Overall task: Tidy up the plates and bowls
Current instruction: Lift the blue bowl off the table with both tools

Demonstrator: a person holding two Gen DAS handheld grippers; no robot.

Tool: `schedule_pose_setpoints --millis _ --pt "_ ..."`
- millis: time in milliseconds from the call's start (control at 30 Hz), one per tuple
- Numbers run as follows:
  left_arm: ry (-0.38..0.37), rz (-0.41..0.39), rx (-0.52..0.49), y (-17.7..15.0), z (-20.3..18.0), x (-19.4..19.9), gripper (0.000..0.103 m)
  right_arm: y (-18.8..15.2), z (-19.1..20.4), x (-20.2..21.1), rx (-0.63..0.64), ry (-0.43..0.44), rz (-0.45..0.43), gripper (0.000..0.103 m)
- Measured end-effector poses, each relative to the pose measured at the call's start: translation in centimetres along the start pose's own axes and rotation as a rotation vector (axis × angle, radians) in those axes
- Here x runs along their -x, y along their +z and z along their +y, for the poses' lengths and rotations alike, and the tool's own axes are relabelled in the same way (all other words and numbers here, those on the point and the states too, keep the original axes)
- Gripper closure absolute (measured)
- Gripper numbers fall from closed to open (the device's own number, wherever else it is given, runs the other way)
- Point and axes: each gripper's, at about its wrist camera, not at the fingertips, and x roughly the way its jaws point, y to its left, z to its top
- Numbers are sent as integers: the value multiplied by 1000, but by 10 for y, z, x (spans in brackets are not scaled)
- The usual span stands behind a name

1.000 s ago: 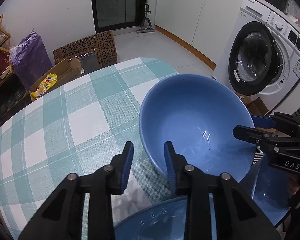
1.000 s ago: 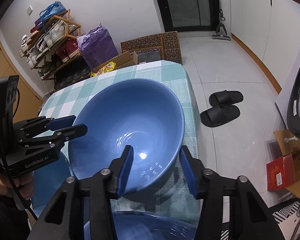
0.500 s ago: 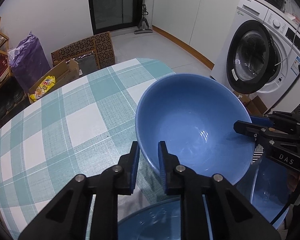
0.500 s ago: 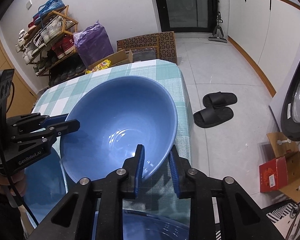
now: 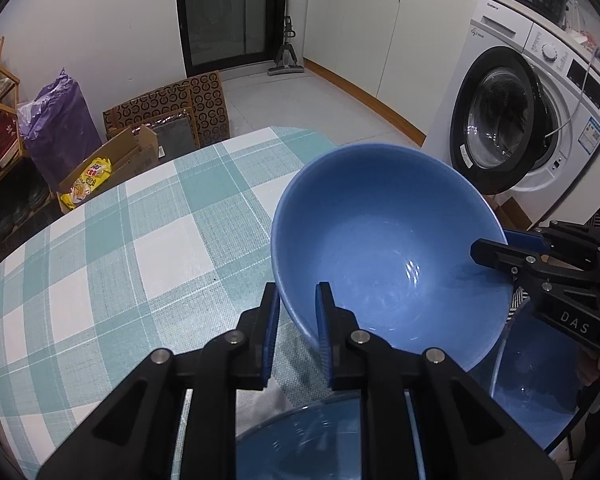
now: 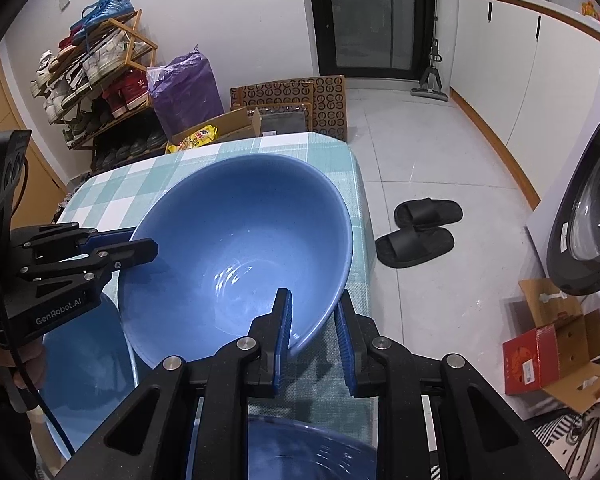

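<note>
A large blue bowl (image 5: 388,256) is held above the checked table (image 5: 140,240), tilted. My left gripper (image 5: 298,308) is shut on its near rim, one finger inside and one outside. My right gripper (image 6: 312,316) is shut on the opposite rim of the same bowl (image 6: 236,256). The right gripper also shows in the left wrist view (image 5: 500,250), and the left gripper in the right wrist view (image 6: 136,242). A blue plate (image 5: 540,392) lies below the bowl, and another blue dish (image 5: 300,440) sits under my left gripper's fingers.
The table's far edge (image 6: 356,200) drops to a tiled floor with black slippers (image 6: 420,228). A washing machine (image 5: 520,128) stands on the right. Cardboard boxes (image 5: 140,148), a purple bag (image 5: 56,132) and a shoe rack (image 6: 96,72) stand beyond the table.
Both grippers have closed from open onto opposite rims of the blue bowl. The bowl has risen slightly and shifted little.
</note>
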Motion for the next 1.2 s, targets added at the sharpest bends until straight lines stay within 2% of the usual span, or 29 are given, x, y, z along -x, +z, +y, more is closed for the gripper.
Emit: schedule_pose_setpoints --millis 567,1200 --pt "-11 -80 -13 3 -12 46 87 0 3 50 1 -16 -61 81" --pt "-3 -162 -8 -18 -8 108 87 -13 36 120 43 -8 -141 81"
